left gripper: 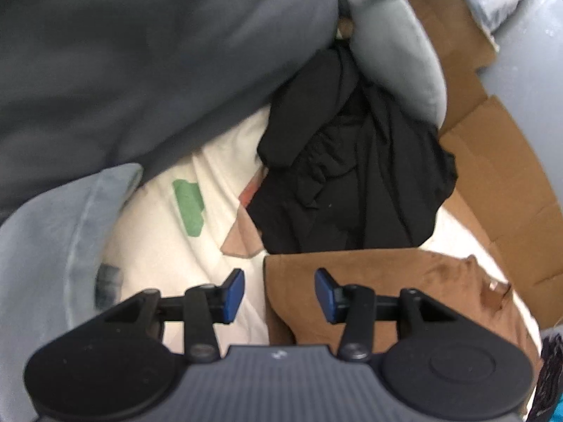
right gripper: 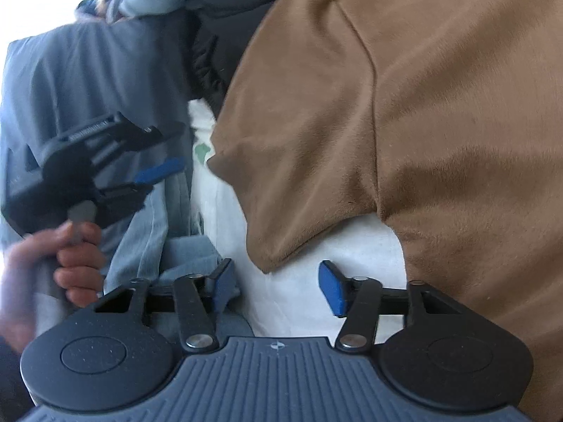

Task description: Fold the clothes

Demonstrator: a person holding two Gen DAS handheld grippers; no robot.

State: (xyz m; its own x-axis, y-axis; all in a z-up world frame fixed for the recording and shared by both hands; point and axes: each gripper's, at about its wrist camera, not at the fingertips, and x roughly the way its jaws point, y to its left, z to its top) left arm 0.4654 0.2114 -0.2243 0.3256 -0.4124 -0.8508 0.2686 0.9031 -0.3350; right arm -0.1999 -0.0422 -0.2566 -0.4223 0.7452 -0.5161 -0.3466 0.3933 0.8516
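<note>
beside the right hand-held gripper (right gripper: pixel 276 288) lies brown garment (right gripper: pixel 422 123).

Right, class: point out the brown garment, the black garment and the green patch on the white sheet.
brown garment (right gripper: pixel 440 123): right wrist view, on its broad upper fabric.
black garment (left gripper: pixel 355 168): left wrist view, on the crumpled middle.
green patch (left gripper: pixel 189 206): left wrist view, on its centre.

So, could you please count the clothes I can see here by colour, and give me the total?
Brown: 1, the brown garment under the open left gripper and beside the open right gripper.
Black: 1, the crumpled black garment.
Light blue denim: 1, the jeans.
Total: 3. The grey cushions and other blurred fabrics are not counted.
</note>
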